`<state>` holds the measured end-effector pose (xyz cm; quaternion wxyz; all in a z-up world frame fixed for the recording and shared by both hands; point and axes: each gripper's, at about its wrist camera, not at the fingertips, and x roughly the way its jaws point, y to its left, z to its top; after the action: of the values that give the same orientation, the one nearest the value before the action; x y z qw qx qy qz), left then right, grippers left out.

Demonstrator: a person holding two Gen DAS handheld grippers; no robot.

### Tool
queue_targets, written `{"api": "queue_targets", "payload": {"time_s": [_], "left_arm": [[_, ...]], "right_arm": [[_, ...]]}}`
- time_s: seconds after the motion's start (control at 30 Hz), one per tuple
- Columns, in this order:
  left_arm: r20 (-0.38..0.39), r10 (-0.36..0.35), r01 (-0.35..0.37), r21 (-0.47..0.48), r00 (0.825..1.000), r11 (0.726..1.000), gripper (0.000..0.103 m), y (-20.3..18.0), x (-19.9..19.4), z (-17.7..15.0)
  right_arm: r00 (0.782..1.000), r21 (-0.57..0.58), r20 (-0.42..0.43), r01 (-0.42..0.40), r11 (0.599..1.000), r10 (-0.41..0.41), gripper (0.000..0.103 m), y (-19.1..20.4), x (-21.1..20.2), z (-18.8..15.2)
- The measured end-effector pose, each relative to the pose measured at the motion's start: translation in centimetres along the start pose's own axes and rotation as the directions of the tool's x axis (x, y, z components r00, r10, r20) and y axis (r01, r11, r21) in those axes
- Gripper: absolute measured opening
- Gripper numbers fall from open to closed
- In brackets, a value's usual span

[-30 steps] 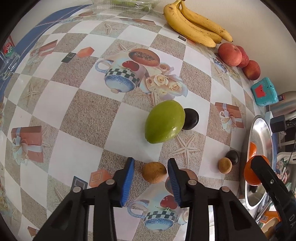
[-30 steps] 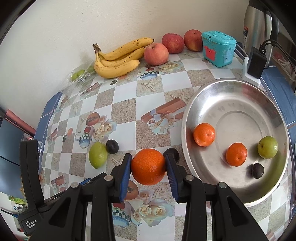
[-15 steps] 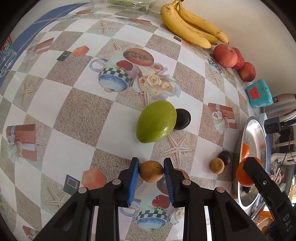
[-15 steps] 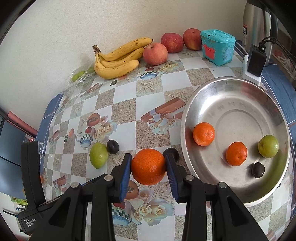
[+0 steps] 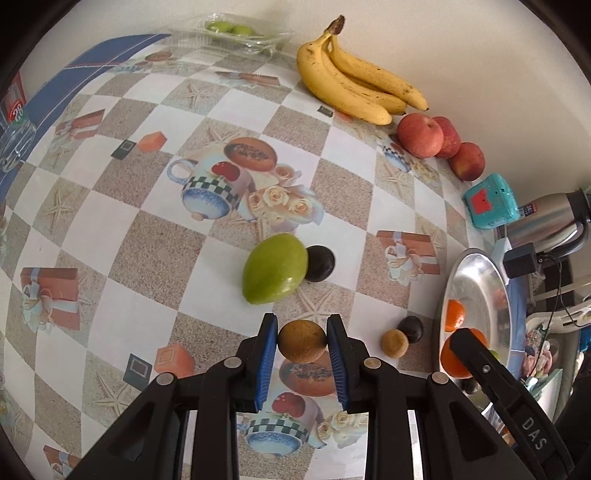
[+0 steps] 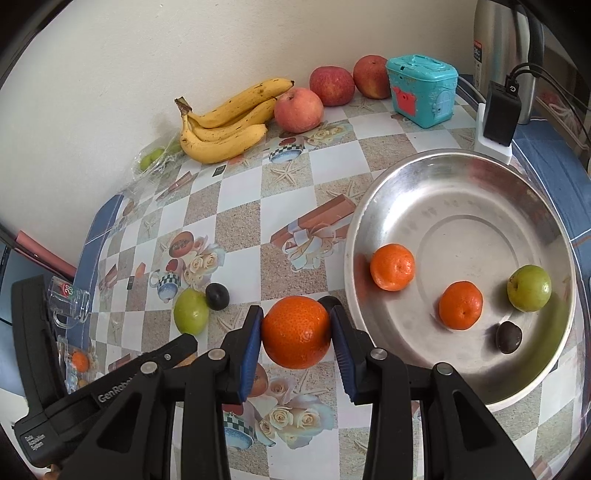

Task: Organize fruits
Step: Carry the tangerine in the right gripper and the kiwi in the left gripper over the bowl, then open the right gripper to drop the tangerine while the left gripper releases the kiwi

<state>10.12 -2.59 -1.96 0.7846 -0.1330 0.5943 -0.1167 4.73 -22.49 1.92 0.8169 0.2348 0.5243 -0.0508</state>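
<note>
My left gripper (image 5: 302, 341) is shut on a small brown fruit (image 5: 302, 340) and holds it above the patterned tablecloth. Beyond it lie a green mango (image 5: 275, 274) touching a dark plum (image 5: 320, 263). Another brown fruit (image 5: 395, 343) and a dark plum (image 5: 411, 328) lie beside the steel bowl (image 5: 476, 273). My right gripper (image 6: 297, 336) is shut on an orange (image 6: 296, 336), held just left of the steel bowl (image 6: 461, 166). The bowl holds two tangerines (image 6: 392, 266), a green fruit (image 6: 529, 288) and a dark plum (image 6: 508, 336).
Bananas (image 5: 354, 83) and three apples (image 5: 421, 135) lie along the back wall. A teal toy box (image 5: 489, 201), a steel flask (image 5: 546, 221) and a charger (image 6: 498, 116) stand near the bowl. A glass mug (image 5: 13, 136) stands at the left edge. A clear bag of green fruit (image 5: 236, 31) lies at the back.
My left gripper closed on the small brown fruit and lifted it off the cloth, pulling back so more of the table shows. My right gripper has kept hold of the orange, nearly still.
</note>
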Motion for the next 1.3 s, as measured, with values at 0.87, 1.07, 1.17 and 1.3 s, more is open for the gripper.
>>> {"api": "queue_targets", "payload": {"time_s": [0.87,1.07,1.17,1.3], "left_arm": [[0.03,-0.116,0.099,0.352,0.993,0.931,0.029,-13.4,1.5,-4.6],[0.046,-0.148,0.117,0.401,0.988,0.909,0.029,-15.0,2.5,-5.4],[0.062,-0.163,0.122,0.425,0.985,0.897,0.029,-15.7,2.8,-5.7],[0.046,-0.17,0.134,0.426,0.984,0.895,0.03,-16.1,3.8,-6.0]], "right_arm": [[0.982,0.219,0.116,0.122,0.968,-0.15,0.039,-12.5,-4.1,1.7],[0.979,0.231,0.132,0.119,0.966,-0.152,0.039,-13.3,-3.5,1.7],[0.979,0.23,0.141,0.112,0.967,-0.147,0.039,-13.5,-3.0,1.7],[0.98,0.227,0.137,0.112,0.967,-0.146,0.039,-13.9,-1.9,1.8]]}}
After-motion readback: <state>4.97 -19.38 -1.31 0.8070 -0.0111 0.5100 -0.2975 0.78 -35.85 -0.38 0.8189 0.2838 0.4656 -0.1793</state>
